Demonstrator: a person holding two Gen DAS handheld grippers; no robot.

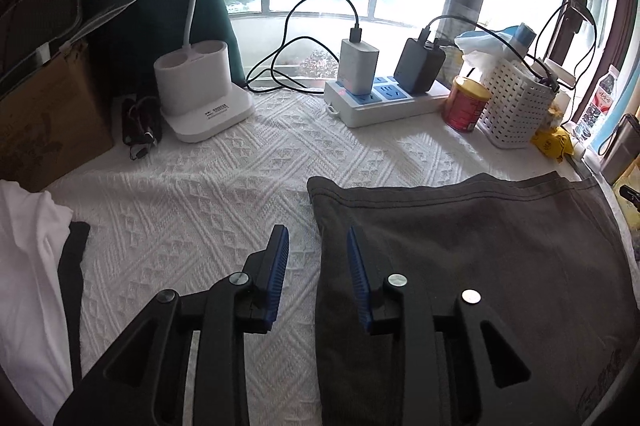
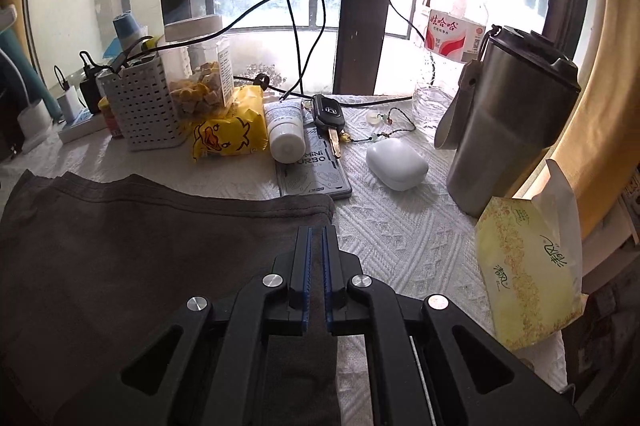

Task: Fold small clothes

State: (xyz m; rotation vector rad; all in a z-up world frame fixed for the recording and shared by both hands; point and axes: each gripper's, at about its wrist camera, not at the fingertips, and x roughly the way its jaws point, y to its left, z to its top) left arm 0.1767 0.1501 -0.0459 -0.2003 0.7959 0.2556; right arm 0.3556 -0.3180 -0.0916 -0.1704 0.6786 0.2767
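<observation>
Left gripper [image 1: 318,242]: nearest the left wrist camera; its fingers [image 1: 280,258] stand apart, one over the white cloth, the other over the left edge of the garment, with nothing pinched between the pads.
Right gripper [image 2: 316,238]: fingers [image 2: 304,266] drawn almost together near the garment's far right corner; a strip of dark fabric shows in the slit between them, so I judge it to be clamped on the cloth edge.
Grey garment [image 1: 460,266]: lies mostly flat on the desk, hem side away from the cameras, left edge folded into a straight line, a print just visible at the near right.
Desk cover [image 1: 208,186]: white knitted cloth, bare to the left of the garment.
Other clothes: a white garment [image 1: 28,266] over a black one [image 1: 72,266] at the far left, well apart.
Clutter behind: power strip [image 1: 384,98], red can [image 1: 466,104], white basket [image 1: 516,102]; on the right a car key [image 2: 330,118], white case [image 2: 396,164], steel mug [image 2: 508,130], tissue pack [image 2: 528,266].
Step in hand, my reading: one fold is laid and the left side let go.
Doing it well: release the right corner only once the edges line up, lift straight off so the fabric is not dragged, then press the crease flat, keeping clear of the key and case.
</observation>
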